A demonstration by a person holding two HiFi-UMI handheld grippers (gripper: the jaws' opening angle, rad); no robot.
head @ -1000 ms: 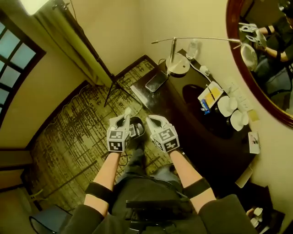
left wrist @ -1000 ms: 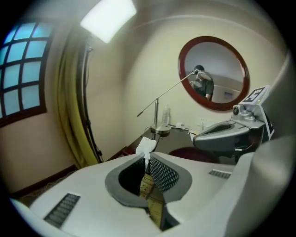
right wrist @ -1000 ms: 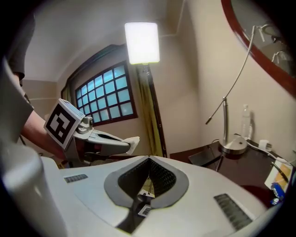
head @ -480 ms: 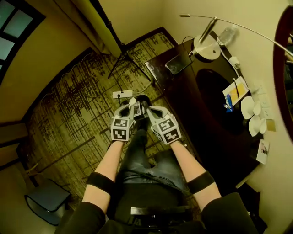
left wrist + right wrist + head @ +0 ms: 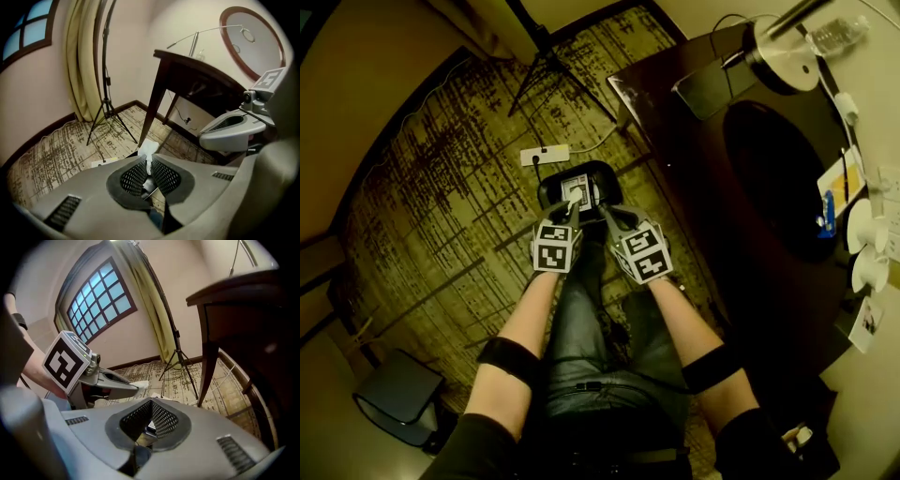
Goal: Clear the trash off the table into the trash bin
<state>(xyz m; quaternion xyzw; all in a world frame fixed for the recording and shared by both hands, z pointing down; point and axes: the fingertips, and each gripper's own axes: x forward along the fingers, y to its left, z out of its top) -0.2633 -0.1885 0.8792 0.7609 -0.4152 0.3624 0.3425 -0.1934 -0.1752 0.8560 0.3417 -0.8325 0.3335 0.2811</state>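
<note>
While we are holding the left hand-held gripper (image 5: 149, 161) just above the trash bin (image 5: 549, 185) on the floor beside the table (image 5: 694, 187), its jaws are pinching a white paper scrap (image 5: 149, 149) at the tips, ready for dropping. We are carrying the right hand-held gripper (image 5: 151, 405) closed and empty alongside.

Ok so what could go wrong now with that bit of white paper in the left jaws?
The left gripper pinches the white paper only at its jaw tips, so it may slip out early. The trash bin opening looks small; a light scrap could drift onto the carpet beside it.
</note>
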